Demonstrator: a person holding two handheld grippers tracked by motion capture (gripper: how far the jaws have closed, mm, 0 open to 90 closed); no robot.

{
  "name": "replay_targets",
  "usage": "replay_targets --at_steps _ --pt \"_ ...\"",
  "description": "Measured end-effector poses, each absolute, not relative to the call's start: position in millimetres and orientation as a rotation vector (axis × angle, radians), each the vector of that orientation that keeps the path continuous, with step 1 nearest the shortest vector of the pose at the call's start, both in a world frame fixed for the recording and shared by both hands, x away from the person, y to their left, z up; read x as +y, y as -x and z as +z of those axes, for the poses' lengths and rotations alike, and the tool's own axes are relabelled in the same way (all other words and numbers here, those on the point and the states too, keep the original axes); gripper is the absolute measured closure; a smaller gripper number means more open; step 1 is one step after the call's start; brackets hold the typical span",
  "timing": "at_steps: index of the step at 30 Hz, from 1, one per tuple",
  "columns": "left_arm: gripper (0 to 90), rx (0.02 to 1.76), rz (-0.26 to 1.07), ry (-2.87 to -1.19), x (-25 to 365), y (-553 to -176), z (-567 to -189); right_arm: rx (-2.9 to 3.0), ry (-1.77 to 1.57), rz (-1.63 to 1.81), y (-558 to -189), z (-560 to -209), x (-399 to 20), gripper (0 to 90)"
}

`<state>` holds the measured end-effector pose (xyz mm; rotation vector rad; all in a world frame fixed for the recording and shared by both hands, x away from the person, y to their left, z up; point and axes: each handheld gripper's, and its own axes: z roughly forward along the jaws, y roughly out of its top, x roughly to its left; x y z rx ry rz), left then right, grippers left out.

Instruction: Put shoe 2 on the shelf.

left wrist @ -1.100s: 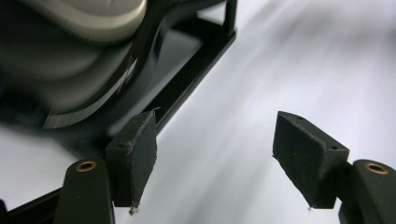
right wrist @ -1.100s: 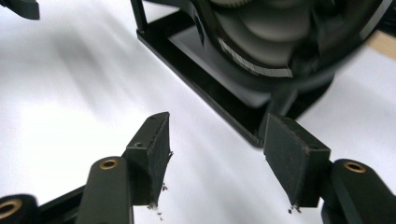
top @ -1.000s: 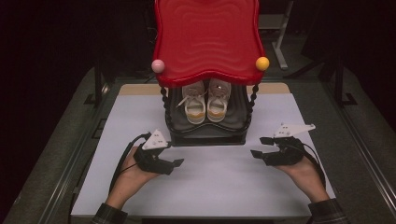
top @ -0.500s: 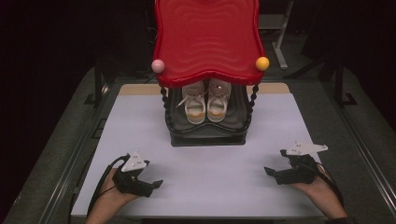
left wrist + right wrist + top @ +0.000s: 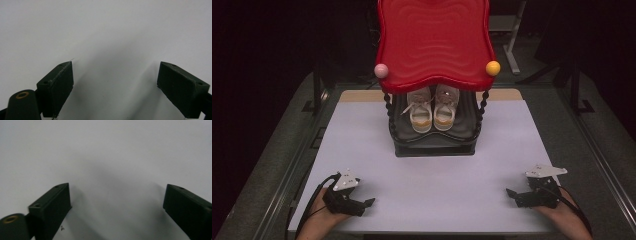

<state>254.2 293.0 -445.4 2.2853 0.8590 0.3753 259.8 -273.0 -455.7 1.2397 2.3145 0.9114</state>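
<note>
A pair of pale sneakers point(image 5: 432, 107) stands side by side on the lower shelf of a black rack point(image 5: 434, 145), under its wavy red top point(image 5: 434, 40). My left gripper point(image 5: 368, 202) rests low at the near left of the white tabletop point(image 5: 432, 185), held by a hand. My right gripper point(image 5: 511, 193) sits at the near right, also in a hand. Both point inward. In the left gripper view the left gripper point(image 5: 115, 71) stands wide over bare white surface. The right gripper point(image 5: 116, 193) looks the same in its own view. Both pairs of jaws have just been opening, with nothing between them.
A pink ball point(image 5: 381, 70) and a yellow ball point(image 5: 493, 68) cap the rack's front posts. The rack stands at the middle back of the tabletop. Dark metal rails point(image 5: 297, 165) run along the table's sides, and the near edge lies just under both hands.
Both hands have drawn back from beside the rack toward the near corners of the table and sunk lower. The shoes and rack have stayed put.
</note>
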Motion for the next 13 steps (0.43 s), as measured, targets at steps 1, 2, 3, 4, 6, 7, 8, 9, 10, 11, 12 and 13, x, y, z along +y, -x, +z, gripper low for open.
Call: replay_targets --at_steps 1,2,3,4,6,7,8,9,10,11,12,13 --pt "13.2 0.855 0.371 -2.275 294.0 -253.8 -446.5 2.319 -1.258 0.922 -260.4 -456.5 -274.6 4.2" --pt "13.3 0.854 0.366 -2.256 295.6 -253.6 -448.2 2.317 -1.265 0.945 -260.8 -457.9 -276.7 4.2" --pt "13.2 0.849 0.361 -2.24 297.8 -253.5 -449.8 2.315 -1.262 0.946 -260.2 -458.0 -276.7 4.2" --pt "13.2 0.843 0.361 -2.226 299.3 -252.8 -451.2 2.316 -1.258 0.943 -260.3 -458.0 -276.4 4.2" --pt "13.2 0.841 0.366 -2.221 299.1 -252.2 -451.8 2.315 -1.258 0.943 -260.1 -458.2 -276.2 4.2" --pt "13.2 0.839 0.367 -2.221 299.2 -252.1 -451.9 2.315 -1.258 0.943 -260.1 -458.2 -276.4 4.2" --pt "13.2 0.841 0.366 -2.218 299.1 -252.1 -452.0 2.314 -1.258 0.943 -260.0 -458.2 -276.3 4.2" --pt "13.2 0.842 0.367 -2.217 299.1 -252.1 -452.1 2.314 -1.259 0.943 -260.0 -458.2 -276.3 4.2" --pt "13.2 0.842 0.366 -2.216 299.1 -252.1 -452.1 2.314 -1.257 0.943 -260.0 -458.3 -276.3 4.2" --pt "13.2 0.842 0.365 -2.219 299.2 -252.1 -451.9 2.314 -1.258 0.943 -260.0 -458.2 -276.3 4.2" --pt "13.2 0.842 0.365 -2.218 299.2 -252.2 -451.9 2.313 -1.257 0.943 -260.0 -458.3 -276.3 4.2" --pt "13.2 0.842 0.365 -2.219 299.2 -252.2 -451.9 2.313 -1.257 0.943 -260.0 -458.3 -276.3 4.2"
